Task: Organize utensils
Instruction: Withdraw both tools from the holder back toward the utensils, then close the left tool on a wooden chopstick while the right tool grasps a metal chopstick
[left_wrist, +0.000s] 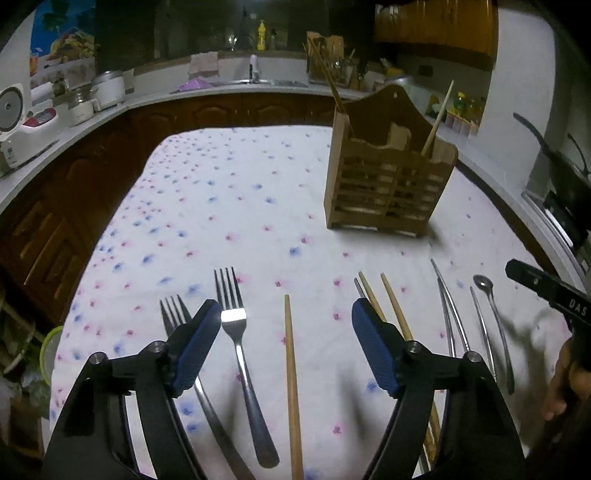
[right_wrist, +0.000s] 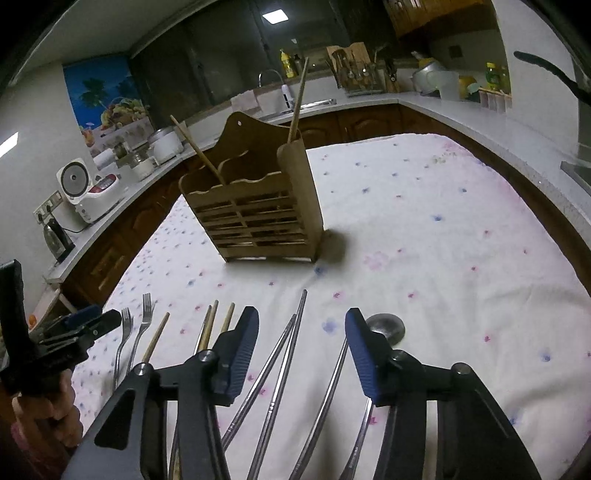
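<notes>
While two chopsticks (left_wrist: 437, 118) are already stood in the wooden holder (left_wrist: 388, 184), forks (left_wrist: 232, 321), a wooden chopstick (left_wrist: 291, 369), perhaps four steel chopsticks (right_wrist: 284, 354) and a spoon (right_wrist: 386, 326) are left on the tablecloth (left_wrist: 240, 206). Left gripper (left_wrist: 286, 343) and right gripper (right_wrist: 301, 354) are held spread, nothing grasped.

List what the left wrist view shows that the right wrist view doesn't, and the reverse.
Only the left wrist view shows the two forks' whole handles and the lone wooden chopstick full length between the open left gripper. Only the right wrist view shows the spoon's bowl close up and the kettle. Both show the wooden utensil holder with two chopsticks upright in it, on the floral tablecloth.
</notes>
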